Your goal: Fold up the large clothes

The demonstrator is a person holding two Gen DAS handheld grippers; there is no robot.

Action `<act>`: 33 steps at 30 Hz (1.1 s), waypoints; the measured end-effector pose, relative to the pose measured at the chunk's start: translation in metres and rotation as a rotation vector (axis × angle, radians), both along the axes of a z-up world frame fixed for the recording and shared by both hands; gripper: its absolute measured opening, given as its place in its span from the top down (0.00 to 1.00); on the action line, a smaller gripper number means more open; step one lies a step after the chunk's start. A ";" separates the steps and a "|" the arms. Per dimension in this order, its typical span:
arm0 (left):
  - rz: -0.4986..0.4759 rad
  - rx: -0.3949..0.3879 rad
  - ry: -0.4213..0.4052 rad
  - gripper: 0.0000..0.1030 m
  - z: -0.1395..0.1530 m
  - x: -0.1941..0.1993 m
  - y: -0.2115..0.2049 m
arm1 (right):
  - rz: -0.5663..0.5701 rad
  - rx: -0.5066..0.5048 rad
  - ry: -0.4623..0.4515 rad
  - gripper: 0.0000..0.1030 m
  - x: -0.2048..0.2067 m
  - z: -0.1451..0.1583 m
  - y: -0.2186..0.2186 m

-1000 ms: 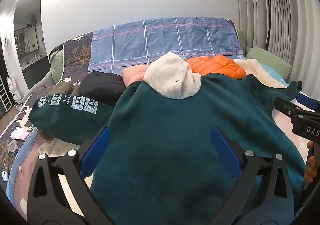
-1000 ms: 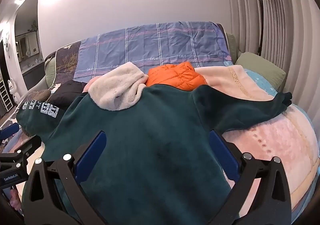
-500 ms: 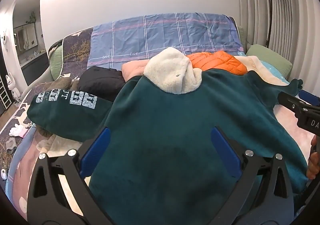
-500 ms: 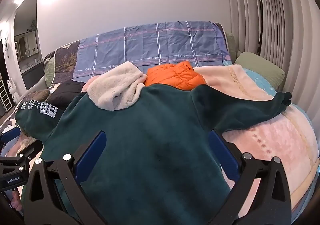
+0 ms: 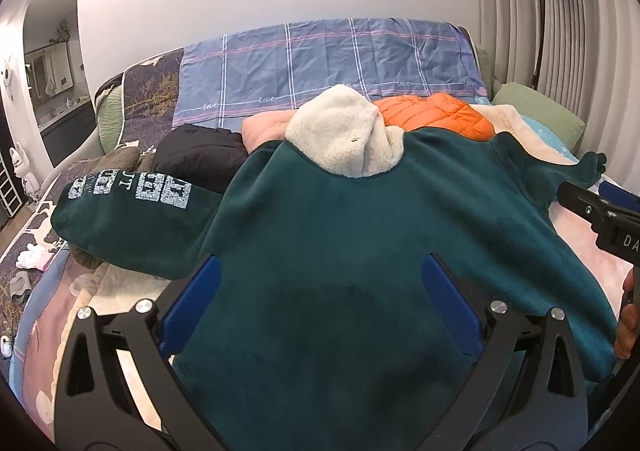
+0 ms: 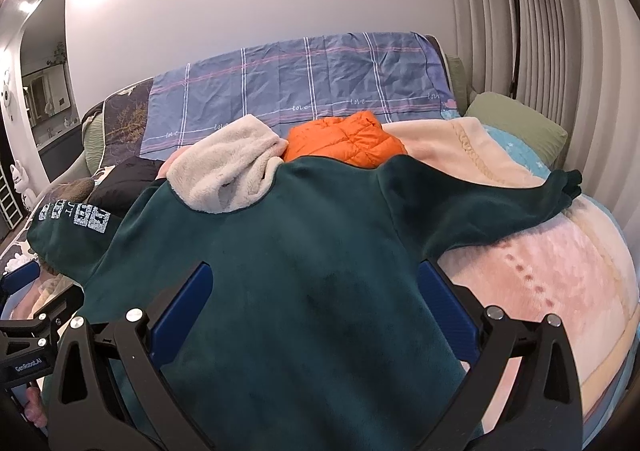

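A large dark green fleece hoodie [image 5: 340, 251] lies spread flat on the bed, back up, its cream hood [image 5: 344, 135] at the far end. Its left sleeve [image 5: 132, 207] carries white print; its right sleeve [image 6: 500, 207] stretches toward the wall. It also shows in the right wrist view [image 6: 300, 271]. My left gripper [image 5: 320, 287] is open and empty above the hoodie's lower body. My right gripper [image 6: 312, 291] is open and empty above the same area, further right; it appears at the left wrist view's right edge [image 5: 600, 215].
An orange puffer jacket [image 5: 436, 115], a black garment [image 5: 200, 155] and a pink one [image 5: 264, 127] lie behind the hoodie. A blue plaid sheet [image 5: 328, 67] covers the headboard. A green pillow [image 6: 516, 123] and floor lamp [image 6: 514, 11] stand right. Pink blanket [image 6: 560, 291] covers the bed.
Both grippers have drifted slightly back and up over the hoodie; the view shifted a little. The hoodie has not moved and both stay open.
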State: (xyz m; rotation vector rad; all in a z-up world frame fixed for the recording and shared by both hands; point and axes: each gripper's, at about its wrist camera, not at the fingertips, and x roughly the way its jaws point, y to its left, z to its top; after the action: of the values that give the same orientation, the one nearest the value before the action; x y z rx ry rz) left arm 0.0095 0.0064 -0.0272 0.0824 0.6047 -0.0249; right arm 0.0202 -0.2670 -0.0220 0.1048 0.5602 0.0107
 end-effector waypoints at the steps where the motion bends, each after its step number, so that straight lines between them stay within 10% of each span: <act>1: -0.006 -0.003 -0.001 0.02 0.000 0.000 -0.001 | 0.001 0.004 0.008 0.01 0.001 -0.001 0.000; 33: -0.098 -0.017 -0.017 0.02 -0.002 -0.006 -0.007 | 0.015 0.011 0.040 0.01 0.003 -0.007 -0.001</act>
State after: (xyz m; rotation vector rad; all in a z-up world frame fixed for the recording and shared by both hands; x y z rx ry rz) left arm 0.0036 -0.0009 -0.0297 0.0959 0.5830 -0.1236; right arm 0.0236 -0.2683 -0.0287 0.1121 0.6014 0.0261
